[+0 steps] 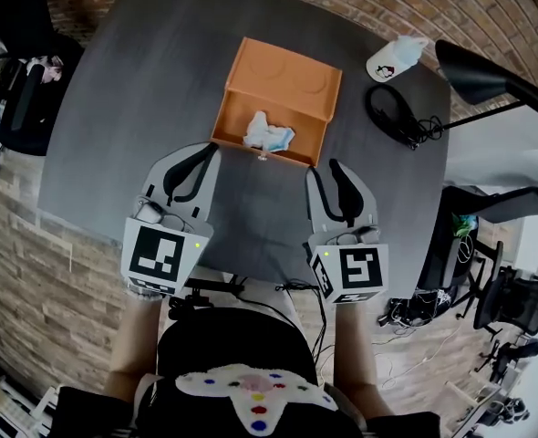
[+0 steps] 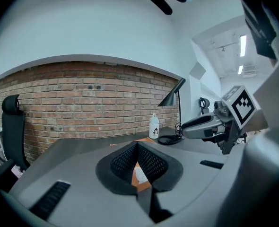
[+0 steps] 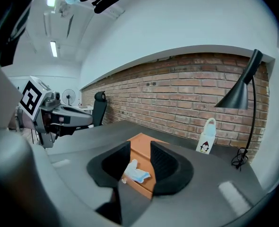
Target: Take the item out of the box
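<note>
My right gripper (image 1: 325,168) stands spread, nothing between the jaws; my left gripper (image 1: 194,159) is pressed together on nothing; both are short of the box (image 1: 283,80). The item (image 1: 267,133) lies in the box's open near part, at 11 o'clock from my right jaws. The risk as I judge it: coming in low I catch the front wall and shove the box away; or I nip one loose corner and it slips. I can't tell what the crumpled white-blue item is; how deep it sits is hidden.

Box (image 2: 139,186): your left gripper (image 2: 136,145) hid most of it; a sliver showed. Bottle (image 2: 153,126): you could not read its label.
</note>
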`<action>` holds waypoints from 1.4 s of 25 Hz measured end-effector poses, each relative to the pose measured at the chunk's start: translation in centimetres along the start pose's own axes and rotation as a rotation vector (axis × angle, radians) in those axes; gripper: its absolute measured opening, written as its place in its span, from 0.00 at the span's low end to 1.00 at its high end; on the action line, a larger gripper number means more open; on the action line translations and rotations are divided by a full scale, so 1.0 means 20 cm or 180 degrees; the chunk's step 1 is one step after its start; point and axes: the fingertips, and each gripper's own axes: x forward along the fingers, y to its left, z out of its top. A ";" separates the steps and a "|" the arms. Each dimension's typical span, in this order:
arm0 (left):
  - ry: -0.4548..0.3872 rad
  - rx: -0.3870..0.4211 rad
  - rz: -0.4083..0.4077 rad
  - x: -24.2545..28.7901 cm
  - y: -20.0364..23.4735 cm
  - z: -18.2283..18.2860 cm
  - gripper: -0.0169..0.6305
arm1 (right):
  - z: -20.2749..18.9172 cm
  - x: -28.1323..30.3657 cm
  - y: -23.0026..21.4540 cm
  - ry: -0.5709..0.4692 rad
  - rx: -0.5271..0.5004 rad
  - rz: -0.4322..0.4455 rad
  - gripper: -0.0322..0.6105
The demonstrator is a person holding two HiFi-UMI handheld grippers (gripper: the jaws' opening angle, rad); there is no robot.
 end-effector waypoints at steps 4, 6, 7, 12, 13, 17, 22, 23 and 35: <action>0.0000 -0.0023 0.0038 0.00 0.03 0.00 0.04 | -0.01 0.07 0.01 0.0056 -0.0061 0.0134 0.26; 0.0002 -0.0036 0.0067 0.00 0.05 0.00 0.04 | -0.04 0.12 0.03 0.0117 -0.0105 0.0212 0.26; 0.0006 -0.0046 0.0084 0.00 0.06 -0.01 0.04 | -0.05 0.14 0.04 0.0153 -0.0130 0.0252 0.26; 0.0031 -0.0104 0.0167 -0.01 0.12 -0.04 0.04 | -0.13 0.25 0.08 0.0313 -0.0260 0.0410 0.26; 0.0034 -0.0110 0.0172 -0.01 0.12 -0.04 0.04 | -0.15 0.28 0.08 0.0333 -0.0283 0.0428 0.26; 0.0060 -0.0156 0.0168 0.00 0.13 -0.08 0.04 | -0.20 0.36 0.08 0.0387 -0.0254 0.0529 0.26; 0.0089 -0.0173 0.0166 0.04 0.14 -0.11 0.04 | -0.31 0.47 0.07 0.0531 -0.0341 0.0613 0.26; 0.0093 -0.0180 0.0166 0.04 0.14 -0.11 0.04 | -0.33 0.48 0.07 0.0571 -0.0358 0.0628 0.26; 0.0177 -0.0239 0.0198 0.08 0.16 -0.18 0.04 | -0.57 0.64 0.04 0.0963 -0.0503 0.0776 0.26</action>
